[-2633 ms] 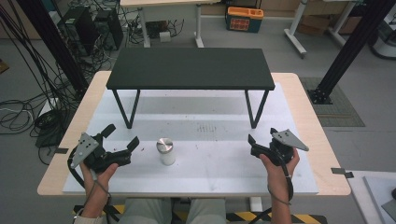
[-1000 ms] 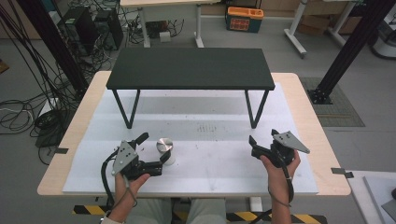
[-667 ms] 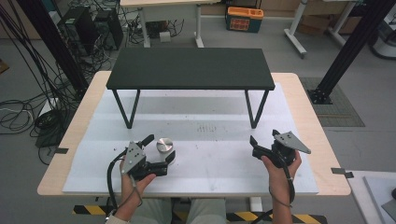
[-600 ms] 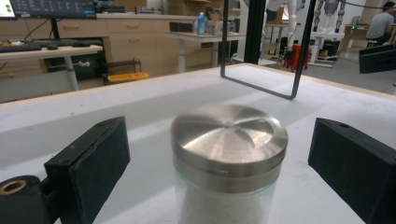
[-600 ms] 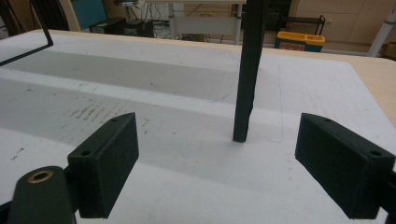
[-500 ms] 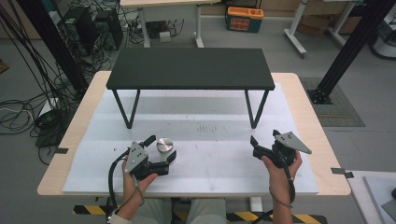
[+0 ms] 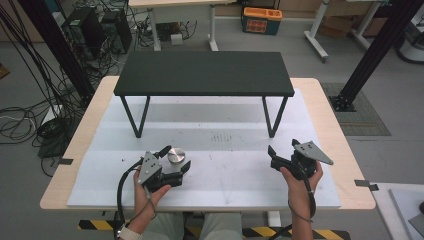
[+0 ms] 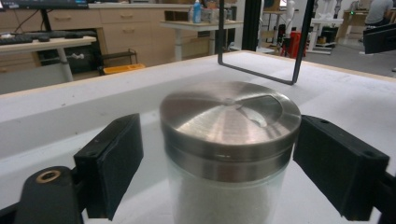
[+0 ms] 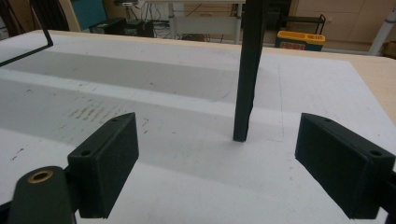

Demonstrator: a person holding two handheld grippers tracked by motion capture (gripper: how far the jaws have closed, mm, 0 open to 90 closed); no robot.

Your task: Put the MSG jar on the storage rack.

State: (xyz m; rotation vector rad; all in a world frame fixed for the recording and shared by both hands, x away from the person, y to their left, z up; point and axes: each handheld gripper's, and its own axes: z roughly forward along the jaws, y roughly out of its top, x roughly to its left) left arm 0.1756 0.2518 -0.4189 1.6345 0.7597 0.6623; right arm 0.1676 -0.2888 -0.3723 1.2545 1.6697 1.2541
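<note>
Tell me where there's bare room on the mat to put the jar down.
Bare mat runs between the jar and the right gripper, and beneath the black shelf between its legs. It is crowded only where the left gripper brackets the jar.

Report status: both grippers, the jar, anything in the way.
Left gripper open around the jar, jaws just been closing, a gap on both sides. Right gripper open, nothing between. Jar upright, lid on. Nothing in the way.

My black fingers (image 8: 116, 163) flank a clear glass jar (image 8: 229, 186) of white powder with a brushed silver lid (image 8: 229, 116). The desk (image 7: 320, 95) is pale wood under a white mat (image 7: 230, 170); the little table (image 7: 204, 73) is matte black.
</note>
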